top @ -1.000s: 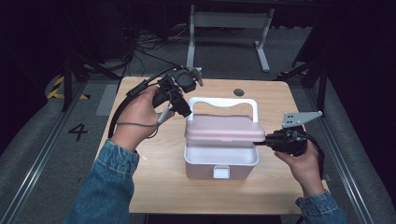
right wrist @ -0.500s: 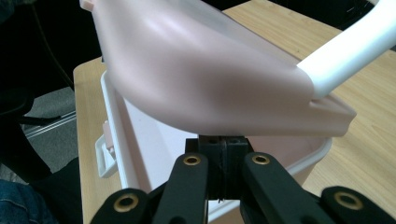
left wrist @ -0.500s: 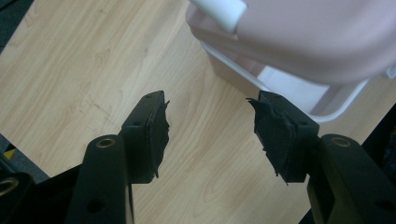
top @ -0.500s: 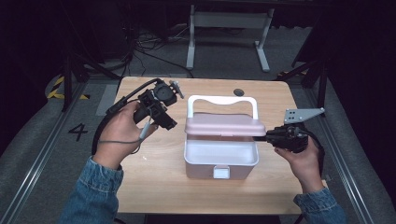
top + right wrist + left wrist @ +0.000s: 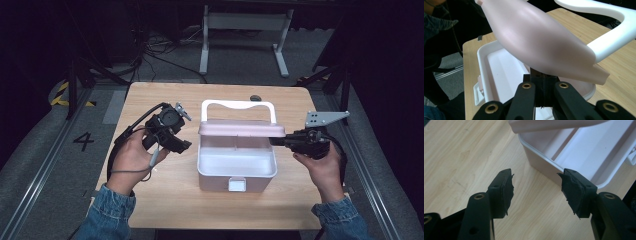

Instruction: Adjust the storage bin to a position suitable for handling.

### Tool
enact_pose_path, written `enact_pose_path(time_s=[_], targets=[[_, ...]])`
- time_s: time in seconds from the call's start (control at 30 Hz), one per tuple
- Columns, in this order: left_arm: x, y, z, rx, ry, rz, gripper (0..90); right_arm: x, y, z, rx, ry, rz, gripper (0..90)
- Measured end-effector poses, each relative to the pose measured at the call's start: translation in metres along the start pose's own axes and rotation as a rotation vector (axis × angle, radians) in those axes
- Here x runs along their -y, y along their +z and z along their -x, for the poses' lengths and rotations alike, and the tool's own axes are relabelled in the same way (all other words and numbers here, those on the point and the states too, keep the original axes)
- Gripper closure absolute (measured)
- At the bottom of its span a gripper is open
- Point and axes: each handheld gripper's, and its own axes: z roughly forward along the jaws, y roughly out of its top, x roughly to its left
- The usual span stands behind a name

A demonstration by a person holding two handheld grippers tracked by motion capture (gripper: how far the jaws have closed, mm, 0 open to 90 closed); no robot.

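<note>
Your right gripper props the lid up over the box; your left gripper waits open beside it.

In the high view the white box sits mid-table between your hands, its latch toward you. The pink lid hangs raised over its far half, with the white handle behind it. Your right jaws are pressed together, tips under the lid's right end and touching it; in the right gripper view the lid lies across them. Whether they pinch its edge I cannot tell. Your left jaws have just been opening and stand wide with nothing between them, just off the box's left wall, the bare pads over the wood.
</note>
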Motion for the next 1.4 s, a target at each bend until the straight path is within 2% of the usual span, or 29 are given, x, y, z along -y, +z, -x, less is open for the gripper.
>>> enact_pose_path(time_s=[0.07,0.13,0.17,0.3,0.43,0.53,0.63,0.77,0.97,1.07,1.17,1.3,1.4], targets=[[0.004,0.006,0.002,-0.006,0.000,0.031,42.5,0.000,-0.001,0.001,0.005,0.005,0.005,89.9],[0.008,0.013,0.003,-0.022,-0.001,0.082,41.7,-0.001,-0.001,0.001,0.005,0.007,0.009,89.9],[0.009,0.015,0.004,-0.026,-0.014,0.097,41.6,-0.001,0.000,0.001,0.003,0.008,0.008,89.9],[0.012,0.022,0.002,0.009,-0.053,0.187,40.4,-0.001,0.002,0.000,-0.004,0.009,0.005,89.9],[0.012,0.025,0.001,0.004,-0.101,0.267,38.3,-0.001,0.002,0.000,-0.008,0.013,0.004,89.9],[0.010,0.026,0.000,0.014,-0.112,0.311,36.2,-0.001,0.001,0.001,-0.011,0.016,0.008,89.8],[0.006,0.028,0.004,0.007,-0.096,0.320,35.5,0.000,0.001,0.001,-0.012,0.020,0.009,89.8],[0.001,0.027,0.011,0.018,-0.063,0.373,35.5,0.000,0.001,0.002,-0.013,0.024,0.010,89.8],[-0.005,0.024,0.017,-0.034,-0.020,0.442,36.1,0.001,0.000,0.002,-0.020,0.028,0.016,89.6],[-0.009,0.024,0.019,-0.014,-0.010,0.453,36.3,0.001,0.000,0.002,-0.022,0.028,0.015,89.3],[-0.014,0.024,0.021,-0.018,0.006,0.476,37.5,0.001,0.000,0.002,-0.024,0.030,0.015,89.1],[-0.018,0.024,0.023,-0.047,0.016,0.478,38.7,0.001,-0.002,0.002,-0.024,0.031,0.022,88.4],[-0.020,0.024,0.025,-0.093,0.032,0.473,42.9,0.001,-0.005,0.002,-0.018,0.034,0.030,87.4]])
